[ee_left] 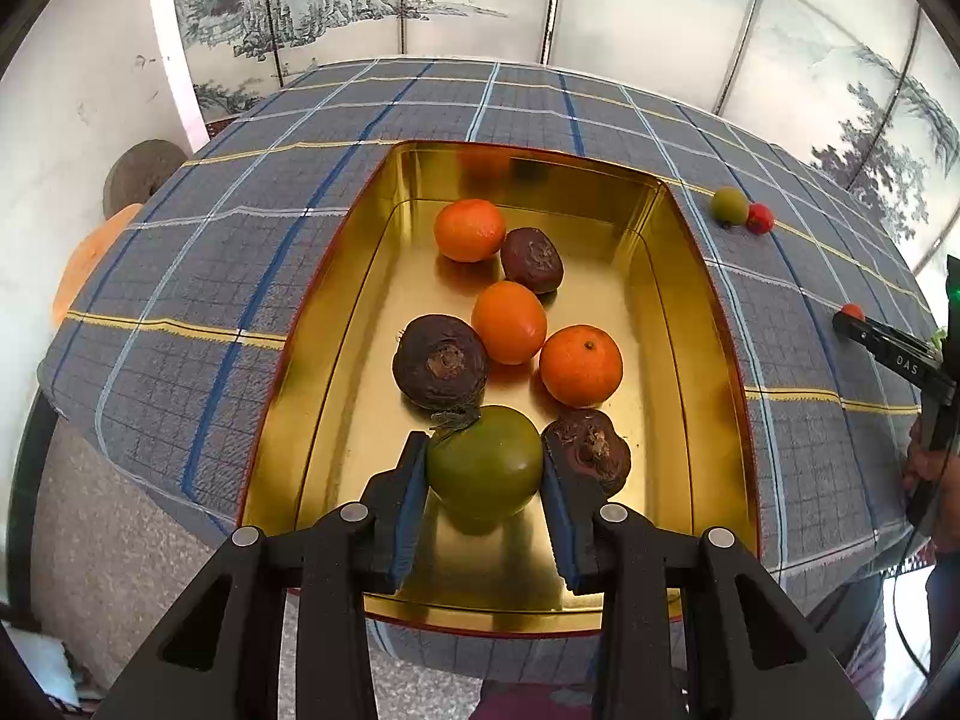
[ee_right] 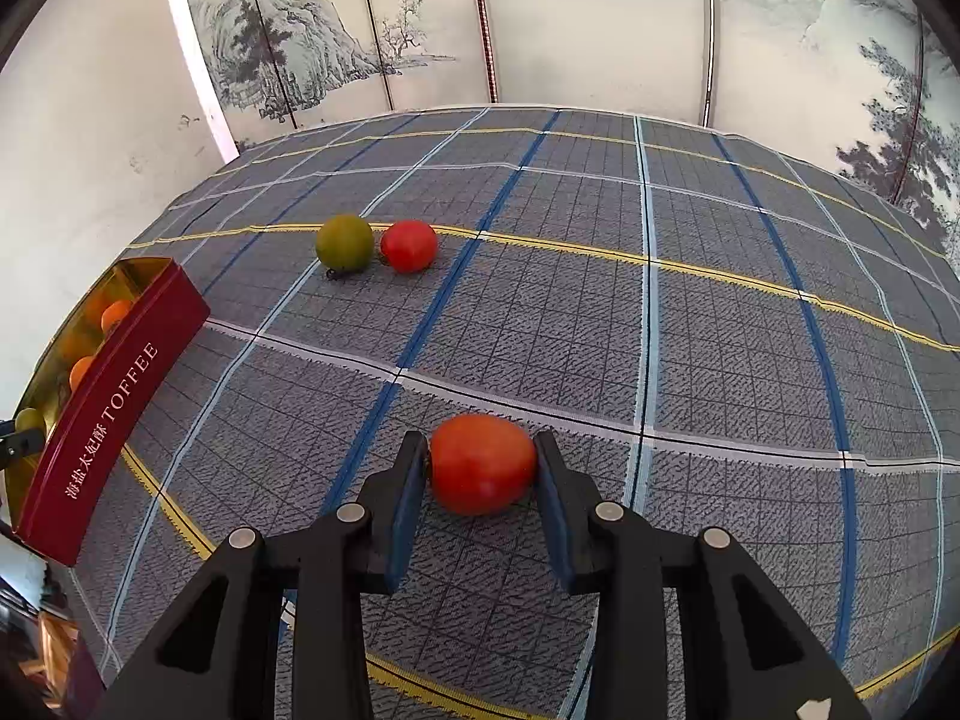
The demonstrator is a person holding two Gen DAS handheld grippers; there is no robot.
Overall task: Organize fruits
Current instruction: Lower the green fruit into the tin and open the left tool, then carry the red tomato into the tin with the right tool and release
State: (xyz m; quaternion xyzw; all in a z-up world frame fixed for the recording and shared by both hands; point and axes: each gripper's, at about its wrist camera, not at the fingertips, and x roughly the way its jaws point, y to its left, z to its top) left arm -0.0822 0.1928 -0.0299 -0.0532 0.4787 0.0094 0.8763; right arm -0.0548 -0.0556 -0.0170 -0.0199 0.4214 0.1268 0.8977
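Both hand-held grippers hold a fruit, one over the tin, one on the table.

We find the left hand-held gripper (ee_left: 485, 468) clamped on a smooth green fruit (ee_left: 483, 463) at the near end of the gold-lined tin (ee_left: 690, 276), apparently placing it among three glossy oranges (ee_left: 509, 321) and three wrinkled dark purple fruits (ee_left: 439, 361). We judge the tin to be the collecting place. The right hand-held gripper (ee_right: 483, 465) has its blue pads pressed to both sides of a smooth red fruit (ee_right: 483, 463) resting on the woven plaid tablecloth (ee_right: 690, 312), right of the tin. A second green fruit (ee_right: 344, 242) and a second red fruit (ee_right: 409, 245) lie touching, farther off on the table, not yet gathered.
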